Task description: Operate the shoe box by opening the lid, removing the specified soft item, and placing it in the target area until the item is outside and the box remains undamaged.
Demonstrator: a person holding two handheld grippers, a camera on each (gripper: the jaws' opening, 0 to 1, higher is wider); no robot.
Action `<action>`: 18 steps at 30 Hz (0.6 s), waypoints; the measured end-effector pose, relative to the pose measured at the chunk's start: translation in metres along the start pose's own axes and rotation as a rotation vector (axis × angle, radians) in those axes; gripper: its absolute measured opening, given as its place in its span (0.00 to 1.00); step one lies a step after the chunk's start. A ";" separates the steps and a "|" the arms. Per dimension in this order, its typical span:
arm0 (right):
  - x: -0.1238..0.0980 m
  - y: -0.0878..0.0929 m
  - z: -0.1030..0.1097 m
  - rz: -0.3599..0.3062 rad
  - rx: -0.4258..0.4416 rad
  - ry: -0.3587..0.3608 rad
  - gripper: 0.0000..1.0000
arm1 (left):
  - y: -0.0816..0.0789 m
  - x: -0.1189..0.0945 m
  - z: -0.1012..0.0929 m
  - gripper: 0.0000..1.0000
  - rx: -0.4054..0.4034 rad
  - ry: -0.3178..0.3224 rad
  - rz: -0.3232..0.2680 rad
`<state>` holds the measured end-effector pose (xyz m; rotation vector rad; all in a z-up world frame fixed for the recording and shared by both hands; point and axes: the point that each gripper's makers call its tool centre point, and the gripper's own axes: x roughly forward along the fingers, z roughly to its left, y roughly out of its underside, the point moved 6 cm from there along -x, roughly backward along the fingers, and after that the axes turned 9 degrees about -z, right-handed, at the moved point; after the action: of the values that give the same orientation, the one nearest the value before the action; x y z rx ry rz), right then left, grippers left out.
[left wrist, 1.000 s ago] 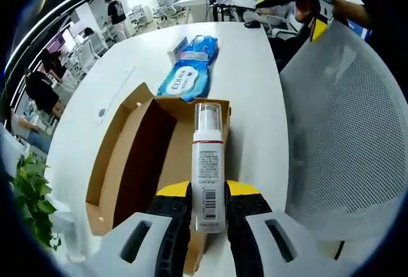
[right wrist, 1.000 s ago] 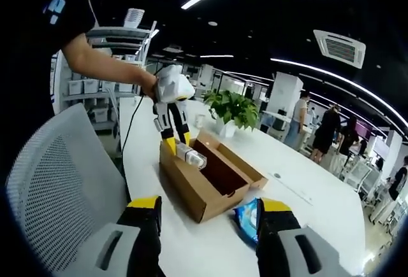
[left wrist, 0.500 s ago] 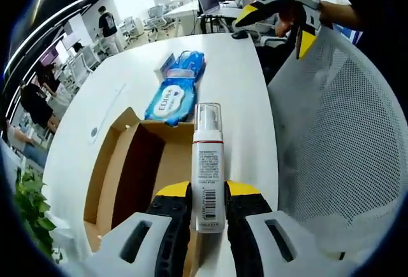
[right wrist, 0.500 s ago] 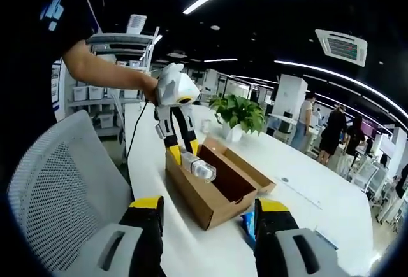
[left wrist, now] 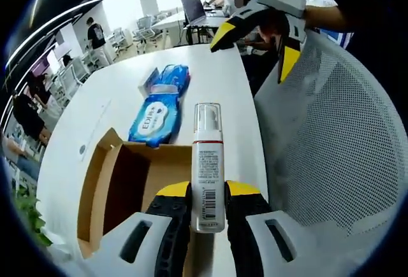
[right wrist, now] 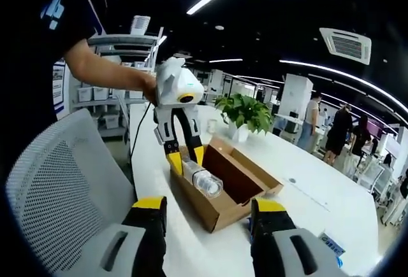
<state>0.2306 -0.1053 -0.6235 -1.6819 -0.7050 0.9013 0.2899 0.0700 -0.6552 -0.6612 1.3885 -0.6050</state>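
The left hand-held gripper (left wrist: pixel 208 210) is clamping a white pump bottle (left wrist: pixel 208 162) between its yellow-tipped jaws, the bottle's clear cap pointing away from the camera and its barcode label facing up. In the right gripper view that same left hand-held gripper (right wrist: pixel 185 157) is hanging above the open shoe box (right wrist: pixel 223 191), gripped by a person's hand (right wrist: pixel 151 88), with the bottle (right wrist: pixel 203 178) tilting cap-forward over the box's near long wall. In the left gripper view, the brown cardboard shoe box (left wrist: pixel 118 194) is sitting open on the white worktop (left wrist: pixel 105 108), its dark inside showing below and to the left of the bottle. A blue pack of wipes (left wrist: pixel 158 105) is lying on the worktop just beyond the box's far end, apart from it. The right hand-held gripper (left wrist: pixel 255 48) is showing up high in the left gripper view with jaws spread wide and nothing between them; in its own view its jaws (right wrist: pixel 207 216) are standing apart too. A white mesh chair (left wrist: pixel 331 156) is standing beside the worktop's edge. A potted plant (right wrist: pixel 245 113) is sitting on the worktop behind the box.
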 end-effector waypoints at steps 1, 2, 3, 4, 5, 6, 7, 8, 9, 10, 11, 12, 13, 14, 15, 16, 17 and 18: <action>0.001 0.000 0.000 0.001 -0.001 -0.004 0.51 | -0.002 0.001 -0.002 0.18 0.010 0.010 -0.007; 0.002 0.001 0.001 0.004 -0.003 -0.012 0.50 | -0.003 0.001 -0.003 0.18 0.019 0.018 -0.015; 0.002 0.001 0.001 0.005 -0.005 -0.016 0.50 | -0.005 0.002 -0.005 0.18 0.024 0.026 -0.025; 0.002 0.001 0.001 0.006 -0.005 -0.022 0.49 | -0.006 0.002 -0.006 0.18 0.024 0.031 -0.029; 0.003 0.001 0.001 0.006 -0.006 -0.027 0.49 | -0.008 0.002 -0.007 0.18 0.033 0.036 -0.036; 0.003 0.000 0.002 0.007 -0.006 -0.030 0.48 | -0.008 0.002 -0.007 0.18 0.034 0.038 -0.038; 0.003 0.000 0.002 0.008 -0.008 -0.036 0.48 | -0.010 0.003 -0.010 0.18 0.038 0.051 -0.047; 0.004 0.001 0.002 0.009 -0.010 -0.040 0.48 | -0.011 0.003 -0.011 0.18 0.043 0.057 -0.054; 0.004 0.001 0.003 0.011 -0.010 -0.043 0.48 | -0.012 0.003 -0.012 0.18 0.042 0.062 -0.058; 0.004 0.002 0.004 0.012 -0.010 -0.049 0.47 | -0.013 0.003 -0.013 0.18 0.042 0.067 -0.062; 0.005 0.002 0.004 0.011 -0.010 -0.053 0.46 | -0.014 0.004 -0.015 0.18 0.045 0.078 -0.068; 0.005 0.002 0.005 0.012 -0.011 -0.057 0.46 | -0.015 0.004 -0.016 0.18 0.048 0.082 -0.069; 0.005 0.003 0.005 0.013 -0.012 -0.061 0.45 | -0.015 0.005 -0.018 0.18 0.054 0.091 -0.072; 0.006 0.003 0.006 0.014 -0.013 -0.067 0.45 | -0.016 0.005 -0.019 0.18 0.057 0.098 -0.075; 0.006 0.003 0.007 0.014 -0.014 -0.071 0.44 | -0.016 0.006 -0.021 0.18 0.058 0.108 -0.080; 0.007 0.003 0.008 0.013 -0.015 -0.074 0.44 | -0.017 0.006 -0.022 0.18 0.060 0.114 -0.083; 0.007 0.003 0.009 0.010 -0.016 -0.080 0.43 | -0.017 0.006 -0.023 0.18 0.065 0.122 -0.088; 0.007 0.003 0.009 0.010 -0.017 -0.083 0.43 | -0.018 0.006 -0.025 0.18 0.072 0.130 -0.095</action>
<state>0.2268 -0.0951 -0.6293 -1.6717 -0.7630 0.9793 0.2654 0.0513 -0.6476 -0.6418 1.4546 -0.7823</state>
